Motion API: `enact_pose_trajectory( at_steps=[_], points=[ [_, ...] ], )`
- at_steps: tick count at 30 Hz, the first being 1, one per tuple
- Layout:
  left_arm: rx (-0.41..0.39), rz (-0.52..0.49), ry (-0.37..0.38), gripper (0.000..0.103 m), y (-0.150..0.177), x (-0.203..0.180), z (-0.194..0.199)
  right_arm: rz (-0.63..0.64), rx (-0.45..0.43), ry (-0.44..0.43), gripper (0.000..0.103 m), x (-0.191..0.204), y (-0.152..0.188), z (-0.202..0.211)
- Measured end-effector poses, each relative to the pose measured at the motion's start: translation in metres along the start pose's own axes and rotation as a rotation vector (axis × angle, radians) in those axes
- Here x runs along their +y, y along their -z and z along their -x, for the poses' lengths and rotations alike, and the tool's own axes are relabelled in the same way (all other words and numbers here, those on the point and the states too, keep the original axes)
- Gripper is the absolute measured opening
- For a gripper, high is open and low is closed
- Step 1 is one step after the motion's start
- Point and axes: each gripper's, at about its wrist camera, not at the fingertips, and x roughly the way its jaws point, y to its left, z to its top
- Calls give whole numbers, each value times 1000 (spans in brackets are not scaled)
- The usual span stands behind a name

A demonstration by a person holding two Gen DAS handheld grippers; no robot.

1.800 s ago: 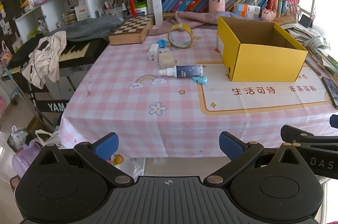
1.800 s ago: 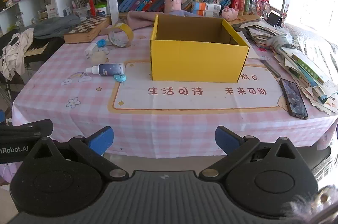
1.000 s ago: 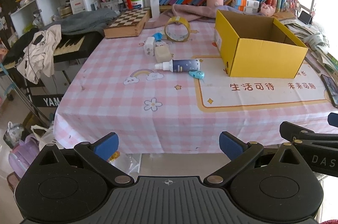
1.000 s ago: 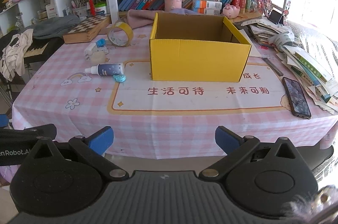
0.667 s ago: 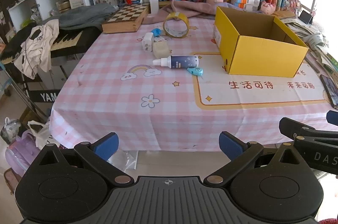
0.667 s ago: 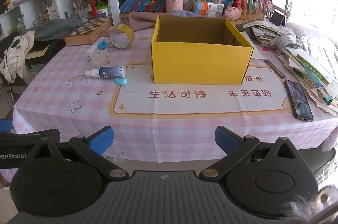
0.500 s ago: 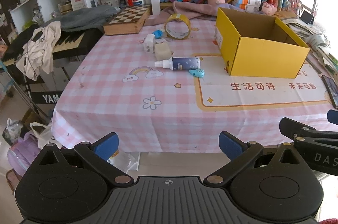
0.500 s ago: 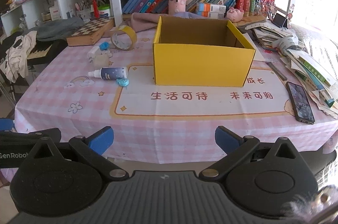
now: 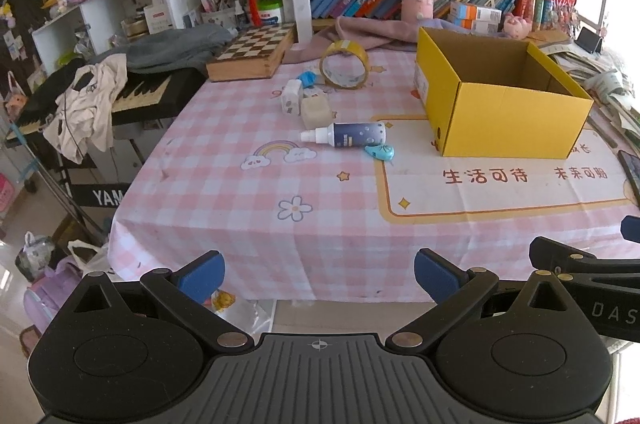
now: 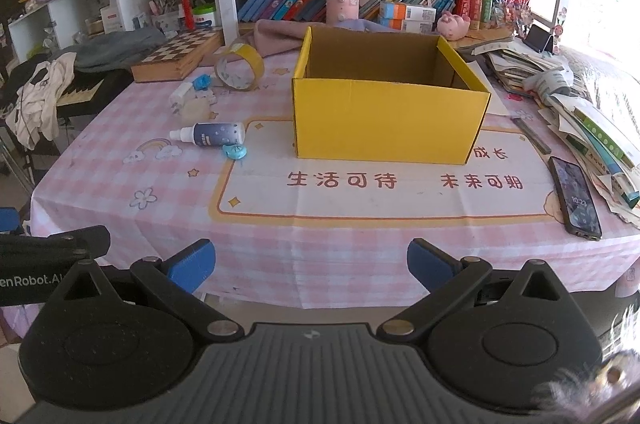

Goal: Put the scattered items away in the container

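An open yellow cardboard box (image 9: 500, 112) (image 10: 388, 120) stands on the pink checked tablecloth. Left of it lie a dark blue spray bottle (image 9: 348, 135) (image 10: 212, 134), a small teal item (image 9: 380, 152) (image 10: 235, 151), a cream block (image 9: 316, 111), a small white box (image 9: 291, 98), a blue crumpled piece (image 9: 307, 78) and a yellow tape roll (image 9: 345, 70) (image 10: 239, 67). My left gripper (image 9: 319, 270) is open and empty off the table's near edge. My right gripper (image 10: 311, 264) is open and empty, also at the near edge.
A chessboard box (image 9: 250, 58) and pink cloth (image 9: 360, 34) lie at the back under bookshelves. A phone (image 10: 575, 198) and stacked papers (image 10: 592, 128) lie on the right. A keyboard with clothes (image 9: 92, 100) stands left of the table.
Both grippers have shifted slightly forward and the table looks a little nearer. Both stay open; nothing on the table has moved.
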Motion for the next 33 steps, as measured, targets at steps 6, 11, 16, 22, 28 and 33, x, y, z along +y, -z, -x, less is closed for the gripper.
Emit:
enact_pose_trajectory(
  at_steps=[6,11,16,22,28,33],
  points=[
    [-34,41,-62,102,1,-7,7,-2,-3,-11,103,-3,0,0],
    [-48,71,-59,102,4,-7,11,8,-12,-32,103,-8,0,2],
    [-48,88,-73,102,8,-7,15,28,-13,-43,103,-9,2,3],
    [-71,97,-94,102,12,-4,23,25,-4,-77,103,-11,4,3],
    [-78,93,-135,102,12,5,27,41,-1,-111,103,-6,2,2],
    [-64,88,-145,102,13,11,24,66,-7,-116,103,3,-1,0]
  ],
)
